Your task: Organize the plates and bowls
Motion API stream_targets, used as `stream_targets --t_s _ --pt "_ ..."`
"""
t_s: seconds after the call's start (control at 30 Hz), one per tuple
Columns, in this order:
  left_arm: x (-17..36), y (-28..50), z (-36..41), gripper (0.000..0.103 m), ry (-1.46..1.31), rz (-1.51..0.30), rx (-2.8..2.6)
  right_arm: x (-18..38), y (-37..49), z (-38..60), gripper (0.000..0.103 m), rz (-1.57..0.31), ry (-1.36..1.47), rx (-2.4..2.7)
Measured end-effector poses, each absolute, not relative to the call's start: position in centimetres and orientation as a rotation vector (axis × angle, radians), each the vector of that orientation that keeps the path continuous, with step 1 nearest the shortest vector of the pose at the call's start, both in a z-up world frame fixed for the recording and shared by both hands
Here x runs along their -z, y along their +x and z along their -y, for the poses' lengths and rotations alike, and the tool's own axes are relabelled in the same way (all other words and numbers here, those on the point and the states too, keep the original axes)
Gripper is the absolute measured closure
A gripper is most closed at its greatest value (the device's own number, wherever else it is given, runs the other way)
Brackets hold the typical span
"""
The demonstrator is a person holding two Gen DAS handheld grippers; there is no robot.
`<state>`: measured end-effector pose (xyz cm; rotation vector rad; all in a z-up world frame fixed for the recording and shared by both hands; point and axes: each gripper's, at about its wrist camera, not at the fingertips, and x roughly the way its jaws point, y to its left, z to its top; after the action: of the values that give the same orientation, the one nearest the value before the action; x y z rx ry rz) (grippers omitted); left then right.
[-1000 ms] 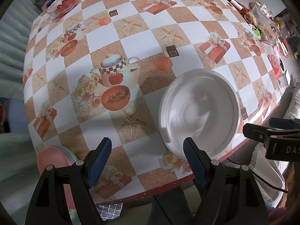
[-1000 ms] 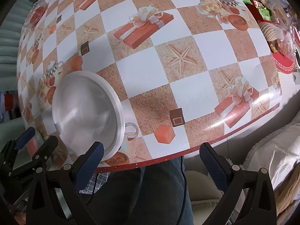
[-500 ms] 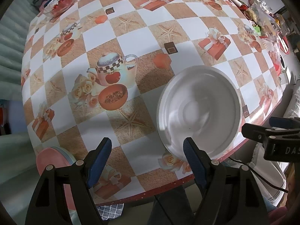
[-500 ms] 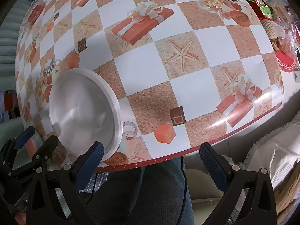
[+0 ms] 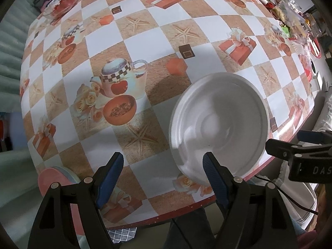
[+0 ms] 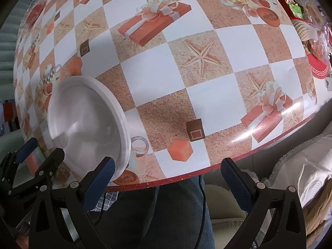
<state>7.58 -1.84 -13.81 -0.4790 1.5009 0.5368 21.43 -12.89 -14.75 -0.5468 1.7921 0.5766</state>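
A white foam bowl (image 5: 220, 128) sits upright near the front edge of the table (image 5: 145, 41), which has a checkered cloth. My left gripper (image 5: 161, 174) hangs above the table, pointing down, open and empty. Its right finger (image 5: 213, 178) overlaps the bowl's near rim in this view; I cannot tell whether they touch. A stack of pink and pale plates (image 5: 54, 178) lies at the table's near left corner. In the right wrist view the bowl (image 6: 87, 124) is at the left. My right gripper (image 6: 167, 181) is open and empty over the table's front edge, to the right of the bowl.
A glass bowl with red contents (image 5: 62, 2) stands at the far left corner. Snack packets and a red basket (image 6: 317, 68) crowd the table's right end. A person's legs in jeans (image 6: 166, 211) are below the front edge, with a cream cushion (image 6: 300, 166) beside them.
Hardly anything: both views have drifted a little. The bowl rests on the same spot and both grippers stay open.
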Motion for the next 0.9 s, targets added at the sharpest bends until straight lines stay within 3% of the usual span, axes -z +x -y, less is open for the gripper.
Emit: stream_targets --t_s 0.9 --pt "18.5 10.5 0.5 0.021 -0.518 -1.542 -0.556 17.2 21.5 9.3 0.000 -1.814 -0.597 -0.579"
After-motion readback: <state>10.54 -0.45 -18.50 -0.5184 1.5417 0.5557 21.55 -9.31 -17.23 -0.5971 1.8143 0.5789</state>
